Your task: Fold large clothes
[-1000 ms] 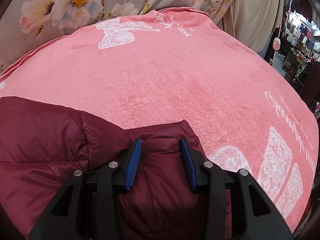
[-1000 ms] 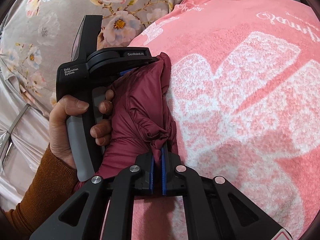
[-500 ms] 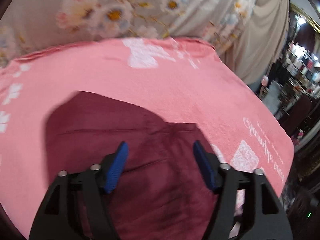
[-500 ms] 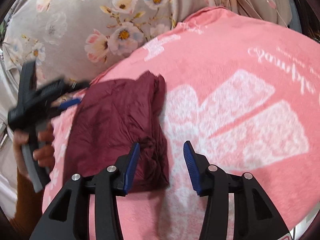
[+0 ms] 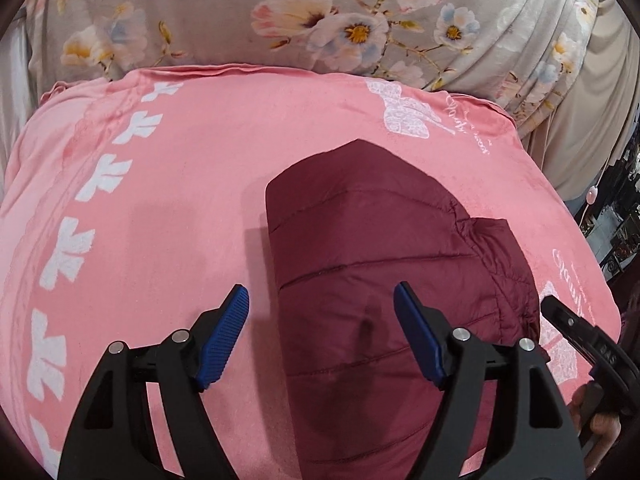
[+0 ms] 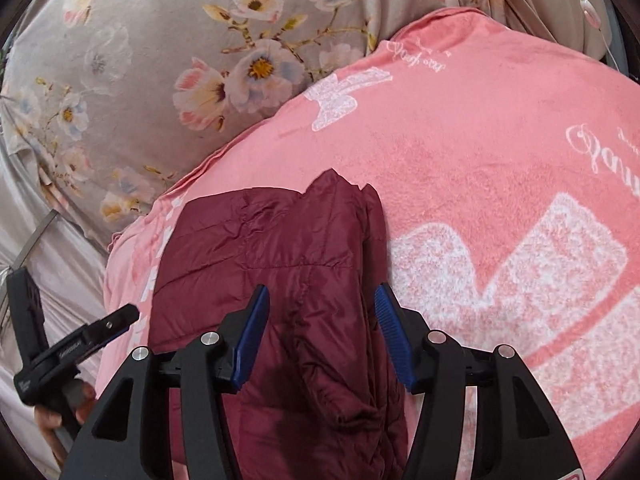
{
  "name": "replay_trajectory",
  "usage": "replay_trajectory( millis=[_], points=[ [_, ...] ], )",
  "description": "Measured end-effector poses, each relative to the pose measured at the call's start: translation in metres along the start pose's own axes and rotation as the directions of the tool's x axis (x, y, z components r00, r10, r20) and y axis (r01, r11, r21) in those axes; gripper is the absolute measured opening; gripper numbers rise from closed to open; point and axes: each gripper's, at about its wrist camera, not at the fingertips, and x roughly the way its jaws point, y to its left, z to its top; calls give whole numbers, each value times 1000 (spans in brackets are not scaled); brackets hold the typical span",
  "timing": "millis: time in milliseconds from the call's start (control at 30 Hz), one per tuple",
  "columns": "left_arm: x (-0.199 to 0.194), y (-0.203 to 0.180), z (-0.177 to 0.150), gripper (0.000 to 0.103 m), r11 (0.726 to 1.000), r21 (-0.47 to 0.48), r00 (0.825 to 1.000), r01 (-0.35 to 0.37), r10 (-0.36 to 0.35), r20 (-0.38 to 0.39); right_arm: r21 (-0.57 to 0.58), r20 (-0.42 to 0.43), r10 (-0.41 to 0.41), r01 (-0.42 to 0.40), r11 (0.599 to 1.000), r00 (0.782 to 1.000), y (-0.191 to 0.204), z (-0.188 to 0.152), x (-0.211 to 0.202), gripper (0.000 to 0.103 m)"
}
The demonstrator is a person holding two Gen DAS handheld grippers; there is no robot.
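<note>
A dark red quilted jacket (image 5: pixel 372 248) lies folded into a compact block on a pink blanket (image 5: pixel 168 184). It also shows in the right wrist view (image 6: pixel 280 248). My left gripper (image 5: pixel 320 340) is open and empty, hovering above the jacket's near left edge. My right gripper (image 6: pixel 320 332) is open and empty, hovering above the jacket's near right part. The right gripper shows at the right edge of the left wrist view (image 5: pixel 580 336), and the left gripper at the lower left of the right wrist view (image 6: pixel 80 344).
The pink blanket (image 6: pixel 500 152) has white prints and covers a raised surface. A grey floral cloth (image 5: pixel 320 20) lies behind it, also seen in the right wrist view (image 6: pixel 160 60). A cluttered room (image 5: pixel 616 208) shows past the blanket's right edge.
Both grippers have let go of the jacket, opened wide and pulled back above it. The jacket now lies folded flat on the blanket.
</note>
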Motion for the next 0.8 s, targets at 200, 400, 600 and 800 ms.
replay_trajectory(
  millis=[200, 400, 600, 800],
  points=[
    [12, 7, -11, 73, 1000, -24, 999, 16, -16, -39, 62, -47, 2, 1, 998, 999, -13, -1, 23, 56],
    [31, 19, -17, 77, 989, -112, 991, 98, -108, -80, 74, -71, 13, -8, 997, 997, -18, -5, 33, 61],
    [50, 32, -23, 83, 964, -193, 974, 182, -204, -101, 121, -101, 65, -52, 991, 993, -25, -9, 41, 64],
    [69, 37, -29, 91, 936, -255, 953, 243, -280, -119, 106, -90, 83, -73, 992, 993, -23, -12, 45, 67]
  ],
)
